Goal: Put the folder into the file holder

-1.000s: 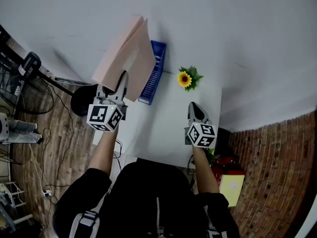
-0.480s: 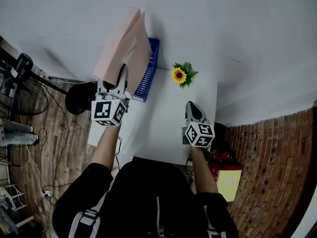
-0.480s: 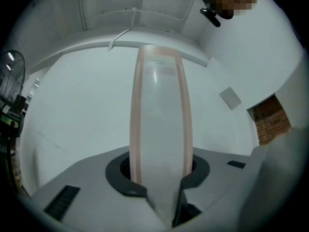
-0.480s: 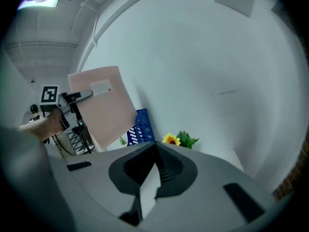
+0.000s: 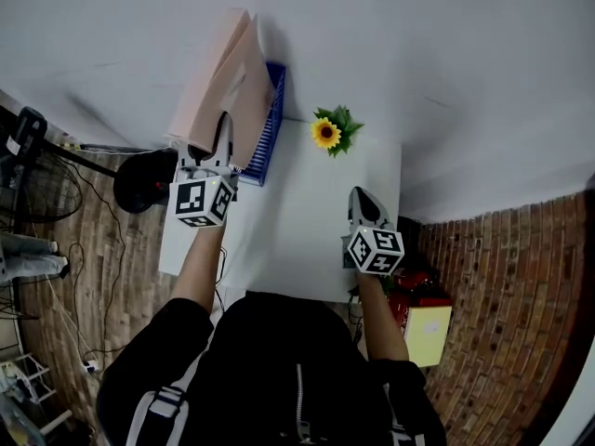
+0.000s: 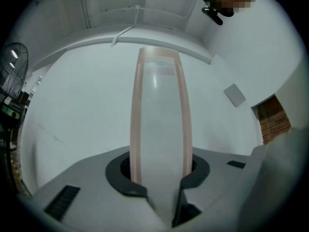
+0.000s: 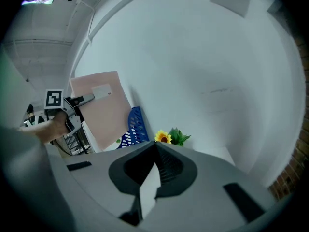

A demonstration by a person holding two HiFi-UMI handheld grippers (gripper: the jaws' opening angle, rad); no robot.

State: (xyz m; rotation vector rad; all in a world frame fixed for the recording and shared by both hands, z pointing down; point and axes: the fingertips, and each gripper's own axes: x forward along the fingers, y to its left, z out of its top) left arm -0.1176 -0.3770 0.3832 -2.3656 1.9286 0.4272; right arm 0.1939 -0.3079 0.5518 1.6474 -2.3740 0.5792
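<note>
A pink folder point(image 5: 221, 84) stands upright in the air at the table's far left, its lower part just left of the blue mesh file holder point(image 5: 266, 124). My left gripper point(image 5: 223, 128) is shut on the folder's lower edge. In the left gripper view the folder point(image 6: 161, 124) runs edge-on up from the closed jaws of the left gripper point(image 6: 161, 173). My right gripper point(image 5: 362, 198) hovers over the table's right side, shut and holding nothing. The right gripper view shows the right gripper point(image 7: 156, 147), the folder point(image 7: 104, 112), the holder point(image 7: 133, 126) and the left gripper point(image 7: 79, 100).
An artificial sunflower point(image 5: 327, 133) stands at the back of the white table point(image 5: 297, 221), right of the holder. A white wall rises behind. A black round base point(image 5: 141, 178) and fan stands are on the wooden floor at left. A brick wall and a yellow box point(image 5: 428, 328) are at right.
The left gripper has moved a little and sunk slightly with the folder, staying beside the holder. The right gripper has drifted slightly over the table.
</note>
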